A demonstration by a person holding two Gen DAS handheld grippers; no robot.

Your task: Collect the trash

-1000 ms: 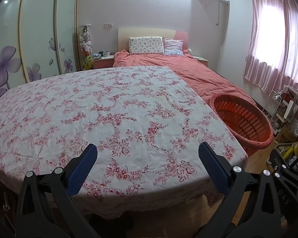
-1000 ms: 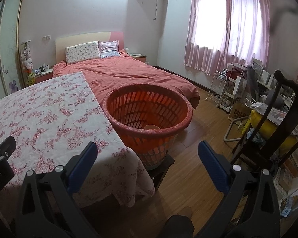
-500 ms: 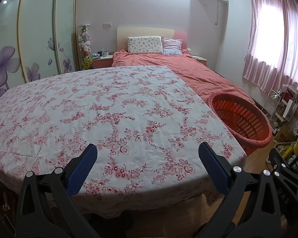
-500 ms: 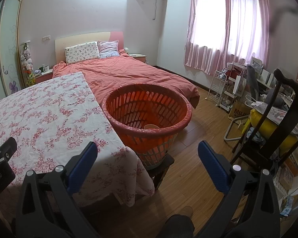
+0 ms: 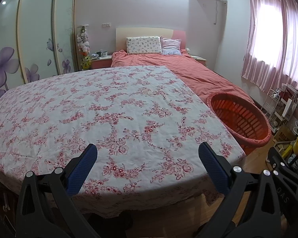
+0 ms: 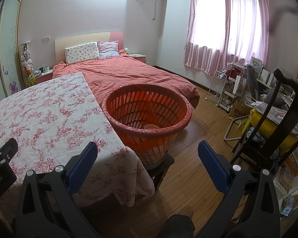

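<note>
Jaws wide apart on our left gripper, empty above the floral-clothed table. Our right gripper gapes too, empty, facing the orange basket beside the table, a paper cup inside.

Orange basket, red-floral white cloth, pink curtains.

tablecloth bare | basket mouth unobstructed (chair rightward)

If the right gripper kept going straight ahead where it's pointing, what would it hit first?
Probably the orange basket: it sits dead ahead of the open right gripper, nothing between, though depth is unclear.
</note>
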